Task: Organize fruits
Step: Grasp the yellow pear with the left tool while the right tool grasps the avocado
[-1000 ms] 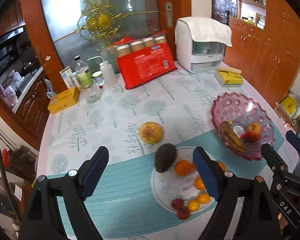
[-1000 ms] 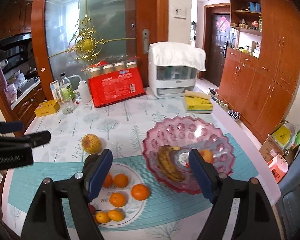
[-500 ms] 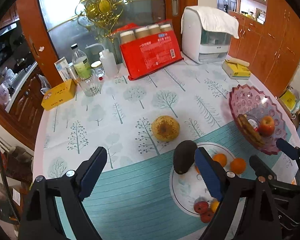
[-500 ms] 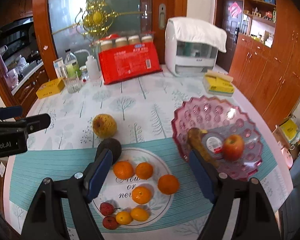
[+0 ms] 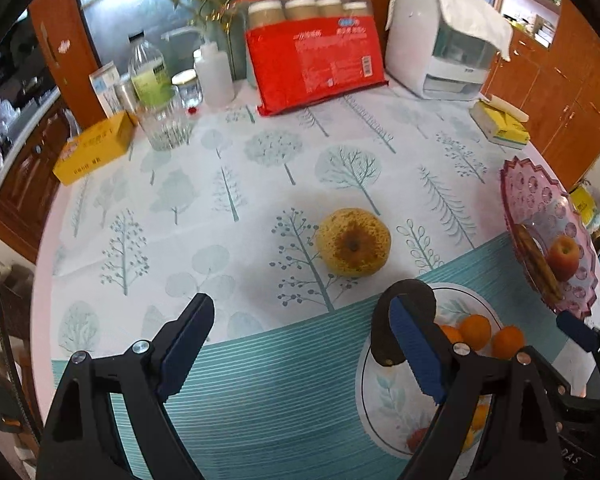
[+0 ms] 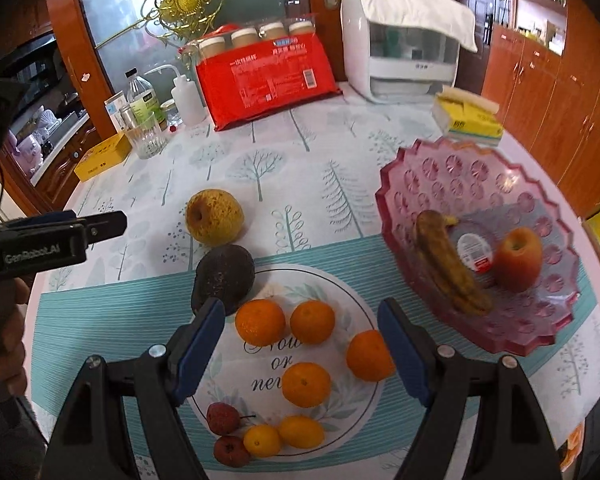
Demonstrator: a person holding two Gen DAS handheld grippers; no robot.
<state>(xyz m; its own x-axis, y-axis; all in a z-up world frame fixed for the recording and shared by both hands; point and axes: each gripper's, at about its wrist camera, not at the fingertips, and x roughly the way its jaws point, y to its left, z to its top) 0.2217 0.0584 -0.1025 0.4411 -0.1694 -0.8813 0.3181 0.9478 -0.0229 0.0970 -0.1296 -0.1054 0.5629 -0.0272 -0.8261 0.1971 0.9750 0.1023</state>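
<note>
A yellow-brown pear [image 5: 353, 241] lies on the tablecloth, ahead of my open, empty left gripper [image 5: 300, 344]. It also shows in the right wrist view [image 6: 214, 217]. A dark avocado [image 6: 224, 276] lies at the left rim of a white plate [image 6: 340, 292] holding several oranges [image 6: 260, 321], small yellow fruits [image 6: 301, 432] and two red fruits [image 6: 223, 418]. My right gripper [image 6: 302, 350] is open and empty above that plate. A pink glass bowl [image 6: 476, 176] to the right holds a banana [image 6: 446, 263] and an apple [image 6: 518, 259].
At the table's back stand a red package [image 5: 316, 68], a white appliance [image 5: 448, 48], bottles [image 5: 148, 72], a glass [image 5: 165, 124], a yellow box [image 5: 96, 152] and a yellow tissue pack [image 5: 500, 124]. Wooden cabinets [image 6: 556, 92] stand to the right.
Both grippers have moved forward and lower toward the table. The pear now sits ahead of the left gripper and the plate of oranges under the right one. Both stay open.
</note>
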